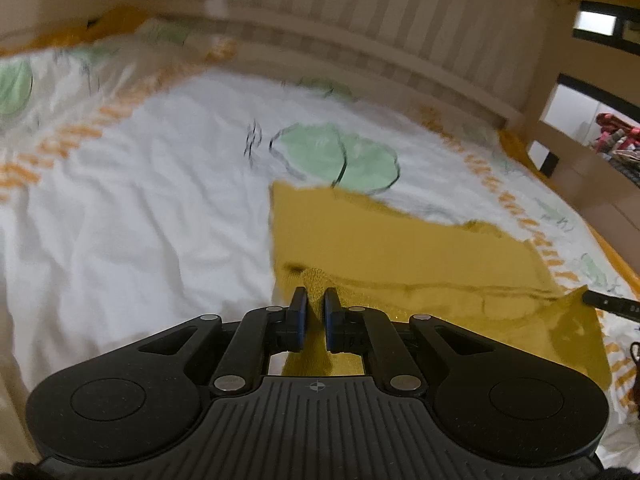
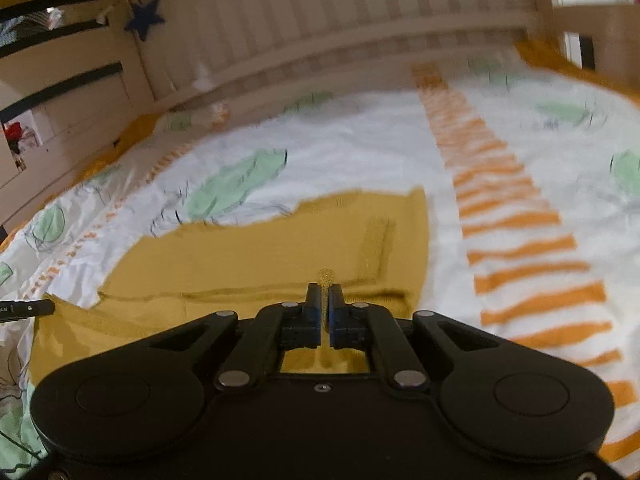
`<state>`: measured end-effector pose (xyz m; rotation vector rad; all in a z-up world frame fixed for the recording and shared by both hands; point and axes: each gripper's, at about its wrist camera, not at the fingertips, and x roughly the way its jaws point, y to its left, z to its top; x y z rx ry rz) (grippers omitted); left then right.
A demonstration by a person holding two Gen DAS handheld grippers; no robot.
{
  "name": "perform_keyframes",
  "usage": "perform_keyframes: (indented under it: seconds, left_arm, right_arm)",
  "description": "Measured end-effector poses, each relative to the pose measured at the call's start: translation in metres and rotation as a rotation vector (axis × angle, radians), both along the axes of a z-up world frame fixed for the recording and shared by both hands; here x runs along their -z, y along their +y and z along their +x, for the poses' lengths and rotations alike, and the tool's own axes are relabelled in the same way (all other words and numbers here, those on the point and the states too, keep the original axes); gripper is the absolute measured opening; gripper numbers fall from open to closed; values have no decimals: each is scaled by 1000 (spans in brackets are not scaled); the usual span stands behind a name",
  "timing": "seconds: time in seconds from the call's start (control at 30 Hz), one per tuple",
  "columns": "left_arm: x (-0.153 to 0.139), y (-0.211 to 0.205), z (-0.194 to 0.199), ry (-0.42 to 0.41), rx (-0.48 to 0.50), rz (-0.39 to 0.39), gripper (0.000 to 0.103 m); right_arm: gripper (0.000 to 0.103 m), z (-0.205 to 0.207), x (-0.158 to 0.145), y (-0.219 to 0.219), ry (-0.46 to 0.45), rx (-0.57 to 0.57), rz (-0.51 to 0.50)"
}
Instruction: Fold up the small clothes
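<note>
A mustard-yellow knit garment [image 1: 400, 248] lies on a white printed bedsheet [image 1: 140, 208]. My left gripper [image 1: 315, 298] is shut on the near left edge of the garment, with a fold of knit pinched between its blue pads. In the right wrist view the same garment [image 2: 280, 248] spreads ahead and to the left. My right gripper [image 2: 325, 294] is shut on the garment's near right edge, a sliver of knit standing up between the fingers. The right gripper's tip shows at the left wrist view's right edge [image 1: 608, 302]; the left gripper's tip shows at the right wrist view's left edge [image 2: 28, 308].
The sheet has green leaf prints [image 1: 336, 156] and orange striped bands [image 2: 516, 232]. A pale slatted bed rail [image 1: 360, 28] runs along the far side. A dark blue star [image 2: 145, 18] hangs on the wall. Clutter [image 1: 616, 140] sits beyond the bed's right end.
</note>
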<state>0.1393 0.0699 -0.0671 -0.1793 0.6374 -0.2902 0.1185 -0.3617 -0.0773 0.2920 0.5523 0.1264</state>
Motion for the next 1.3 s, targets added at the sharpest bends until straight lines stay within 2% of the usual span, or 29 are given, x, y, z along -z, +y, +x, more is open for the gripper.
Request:
perform_keyframes:
  seconds: [0.17,0.33,0.43,0.63,0.87,0.97,1.03,1.1,1.13,1.17,1.2,1.3]
  left_arm:
    - [-31,0,4,-109,-9,-34,8]
    - [-52,-6,39,-161,-20,-66,8]
    - [-54,-16,67,-178,-17,-37,8]
    - [-34,-34,123,-120,-34,-25,8]
    - [6,-47,164,-1,-63,62,11]
    - [19,-40,174,52,-101,64,13]
    - [24,-33,176,78,-120,51,22]
    - [24,-27,175,82,-127,45,23]
    - [22,-24,172,81,-128,47,25]
    - [20,-23,169,82,-125,49,28]
    - [16,-21,167,85,-119,49,29]
    - [5,-18,157,75,-100,44,33]
  right_arm:
    - [10,1,-25,-10,-86,42,2]
    - [10,33,-40,-18,-127,69,-25]
    - [10,59,-38,-22,-120,81,-40]
    - [10,112,-20,-22,-60,107,-93]
    - [10,148,12,-24,62,125,-113]
    - [15,153,24,-26,108,140,-111]
    - [19,154,28,-29,129,166,-109]
    - [21,152,30,-35,141,189,-91]
    - [26,149,30,-37,142,202,-85]
    - [40,146,29,-39,139,213,-80]
    - [49,142,28,-41,136,218,-75]
    - [50,130,22,-44,127,219,-69]
